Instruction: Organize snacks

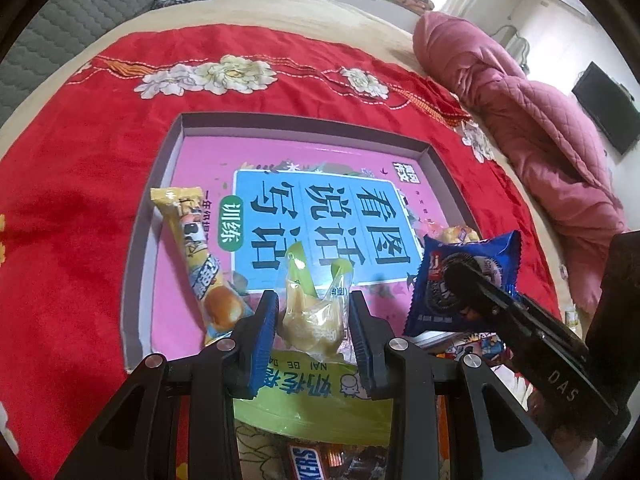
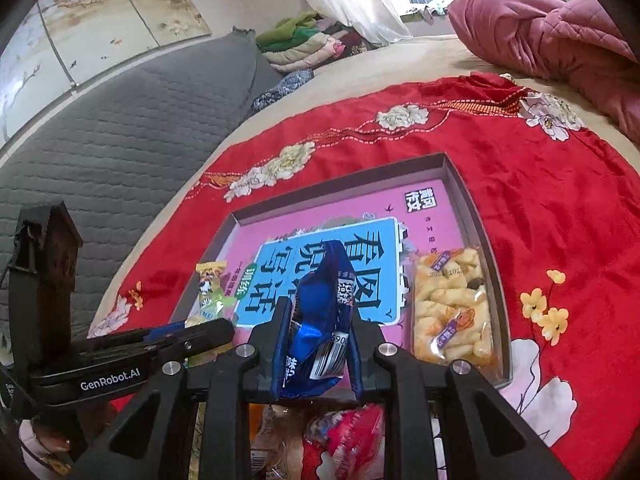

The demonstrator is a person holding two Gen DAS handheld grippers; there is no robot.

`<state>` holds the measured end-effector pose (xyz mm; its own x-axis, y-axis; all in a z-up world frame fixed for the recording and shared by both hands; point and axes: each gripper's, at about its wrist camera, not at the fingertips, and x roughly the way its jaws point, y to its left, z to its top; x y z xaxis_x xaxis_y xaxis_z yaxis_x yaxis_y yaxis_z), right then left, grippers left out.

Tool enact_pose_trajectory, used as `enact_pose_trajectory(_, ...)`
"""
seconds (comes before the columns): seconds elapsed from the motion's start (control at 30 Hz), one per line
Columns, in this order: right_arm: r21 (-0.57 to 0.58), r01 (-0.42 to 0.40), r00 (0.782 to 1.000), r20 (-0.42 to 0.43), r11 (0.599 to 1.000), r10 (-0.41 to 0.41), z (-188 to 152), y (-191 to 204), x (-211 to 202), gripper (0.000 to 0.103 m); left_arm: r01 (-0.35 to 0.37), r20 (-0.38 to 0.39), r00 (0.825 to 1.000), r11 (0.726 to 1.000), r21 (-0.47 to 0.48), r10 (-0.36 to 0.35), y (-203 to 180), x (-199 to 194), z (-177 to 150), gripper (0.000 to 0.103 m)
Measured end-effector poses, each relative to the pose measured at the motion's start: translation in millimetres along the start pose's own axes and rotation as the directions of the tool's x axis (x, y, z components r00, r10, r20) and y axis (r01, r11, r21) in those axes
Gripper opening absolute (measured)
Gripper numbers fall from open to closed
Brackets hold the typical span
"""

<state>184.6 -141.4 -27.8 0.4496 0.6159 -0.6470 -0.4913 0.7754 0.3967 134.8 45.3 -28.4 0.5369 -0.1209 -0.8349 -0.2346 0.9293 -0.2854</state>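
A shallow grey box point(image 1: 154, 216) point(image 2: 460, 176) with a pink and blue printed floor lies on the red cloth. My left gripper point(image 1: 314, 312) is shut on a clear, yellow-green wrapped pastry point(image 1: 316, 316) over the box's near edge. A long yellow snack bar point(image 1: 200, 256) point(image 2: 210, 284) lies inside at the left. My right gripper point(image 2: 318, 332) is shut on a blue cookie packet point(image 2: 320, 320) point(image 1: 464, 280) held above the box. A clear bag of yellow puffs point(image 2: 452, 308) point(image 1: 460, 235) lies inside at the right.
Below the grippers lie more snacks: a green packet point(image 1: 312, 392), a Snickers bar point(image 1: 308, 460) and red wrapped ones point(image 2: 352, 436). A pink quilt point(image 1: 520, 112) point(image 2: 552, 40) is heaped at the right, a grey quilted cushion point(image 2: 120, 140) at the left.
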Motion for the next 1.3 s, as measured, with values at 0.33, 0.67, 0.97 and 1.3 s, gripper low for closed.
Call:
enact_pose_trajectory(0.33, -0.005, 0.041, 0.998, -0.046, 0.999, -0.041, -6.1, -3.2, 11.3, 0.025, -0.007, -0.007, 1.000, 1.000, 0.006, 0.007, -2.4, 7.2, 1.6, 0.036)
enact_pose_trajectory(0.67, 0.014, 0.097, 0.994, -0.041, 0.995, -0.097, -5.4, -12.7, 10.9, 0.026, -0.003, -0.016, 1.000, 1.000, 0.003, 0.003, -2.1, 11.5, 1.6, 0.036)
enact_pose_trajectory(0.97, 0.026, 0.134, 0.991, -0.028, 0.991, -0.133, -4.3, -20.3, 5.1, 0.026, -0.011, -0.021, 1.000, 1.000, -0.007, 0.011, 1.1, 14.4, 2.1, 0.037)
enact_pose_trajectory(1.3, 0.011, 0.161, 0.987, -0.012, 0.987, -0.161, -5.3, -18.3, -1.1, 0.026, -0.007, -0.025, 1.000, 1.000, -0.025, 0.007, 3.5, 14.5, 2.3, 0.038)
